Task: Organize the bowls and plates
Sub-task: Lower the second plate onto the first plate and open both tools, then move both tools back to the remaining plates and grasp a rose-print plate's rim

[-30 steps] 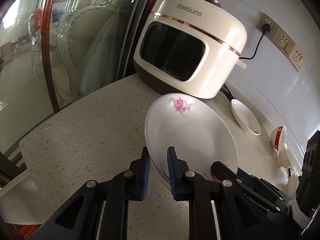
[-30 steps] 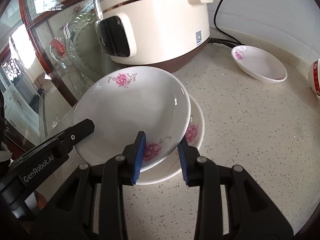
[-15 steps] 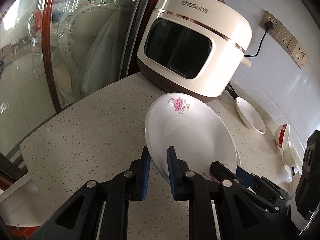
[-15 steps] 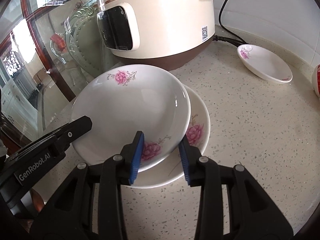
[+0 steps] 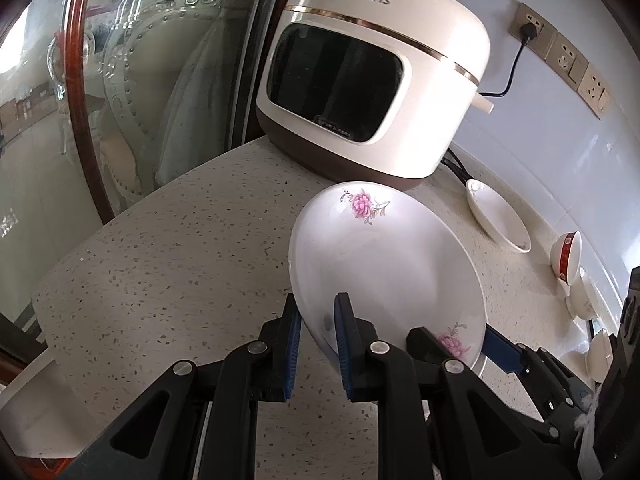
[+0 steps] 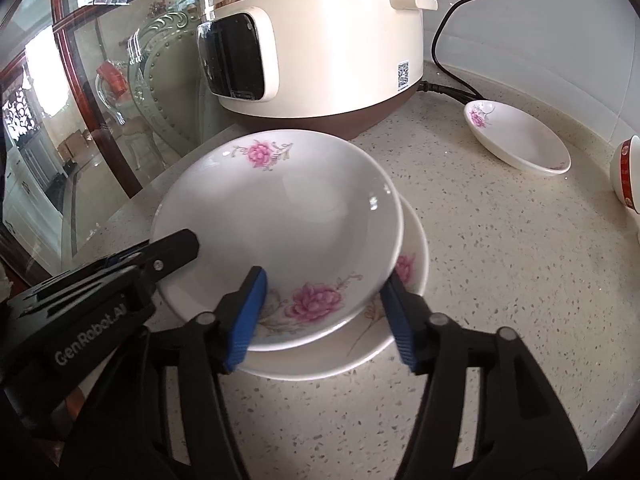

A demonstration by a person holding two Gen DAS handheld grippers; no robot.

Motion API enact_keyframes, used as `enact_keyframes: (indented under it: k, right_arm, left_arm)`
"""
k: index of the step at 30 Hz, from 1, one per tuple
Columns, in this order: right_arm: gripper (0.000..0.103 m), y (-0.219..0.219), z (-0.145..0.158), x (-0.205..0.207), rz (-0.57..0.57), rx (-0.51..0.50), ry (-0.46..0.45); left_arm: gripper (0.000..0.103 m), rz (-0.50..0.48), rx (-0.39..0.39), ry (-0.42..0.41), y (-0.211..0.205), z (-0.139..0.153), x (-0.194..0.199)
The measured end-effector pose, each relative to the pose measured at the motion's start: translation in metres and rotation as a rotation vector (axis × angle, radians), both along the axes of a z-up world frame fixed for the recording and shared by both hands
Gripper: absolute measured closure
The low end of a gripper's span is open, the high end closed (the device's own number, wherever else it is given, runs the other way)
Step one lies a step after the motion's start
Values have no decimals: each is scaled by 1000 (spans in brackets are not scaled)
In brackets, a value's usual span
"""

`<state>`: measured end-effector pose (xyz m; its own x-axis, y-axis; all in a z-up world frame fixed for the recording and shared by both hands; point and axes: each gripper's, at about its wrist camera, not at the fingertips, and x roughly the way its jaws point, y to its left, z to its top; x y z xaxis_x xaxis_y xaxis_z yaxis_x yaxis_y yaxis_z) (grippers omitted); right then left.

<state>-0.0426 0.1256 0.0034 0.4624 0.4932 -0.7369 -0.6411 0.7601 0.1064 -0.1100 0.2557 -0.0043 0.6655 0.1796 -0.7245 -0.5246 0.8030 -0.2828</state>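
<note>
A white plate with pink flowers [image 6: 288, 216] lies tilted on top of a second, matching plate [image 6: 412, 280] on the speckled counter. My left gripper [image 5: 316, 344] is shut on the top plate's [image 5: 380, 264] near rim, with one finger inside and one under it. My right gripper [image 6: 324, 312] is open, its blue fingers spread on either side of the top plate's front rim. A third flowered plate [image 6: 516, 140] sits alone to the right of the stack.
A cream rice cooker [image 6: 312, 36] stands just behind the stack, its cord running to a wall socket [image 5: 528, 28]. Small bowls, one with a red band [image 5: 566, 256], stand at the far right. A glass partition [image 5: 120, 80] borders the counter's left edge.
My right gripper's fingers have spread wider and let go of the top plate's front rim. Both views have drawn slightly nearer the stack. My left gripper keeps its grip.
</note>
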Motion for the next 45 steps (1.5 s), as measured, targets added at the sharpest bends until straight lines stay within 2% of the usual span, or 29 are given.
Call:
enact_keyframes:
  k: [8, 13, 20, 23, 31, 34, 36, 39, 42, 45]
  right_arm:
    - [30, -14, 1, -3, 14, 64, 50]
    - [26, -20, 2, -6, 24, 78, 50]
    - [10, -22, 6, -15, 39, 60, 4]
    - [4, -25, 5, -16, 33, 68, 13]
    - [3, -42, -2, -9, 9, 97, 57]
    - [3, -50, 3, -10, 4, 116, 57]
    - [3, -62, 14, -9, -22, 133, 37]
    - [3, -77, 29, -2, -81, 128, 2]
    - [3, -96, 43, 13, -141, 137, -3]
    - [3, -116, 56, 34, -209, 136, -17]
  left_arm:
    - [86, -2, 22, -3, -3, 0, 2]
    - [86, -16, 18, -7, -7, -1, 2]
    - [86, -32, 28, 9, -12, -1, 4]
    - [85, -41, 31, 17, -15, -2, 7]
    - [84, -37, 35, 28, -18, -3, 9]
    - [79, -33, 17, 15, -18, 1, 7]
    - [66, -36, 21, -24, -20, 10, 5]
    - [53, -56, 44, -79, -27, 27, 5]
    - [48, -86, 45, -121, -35, 40, 13]
    - [46, -118, 31, -148, -44, 52, 27]
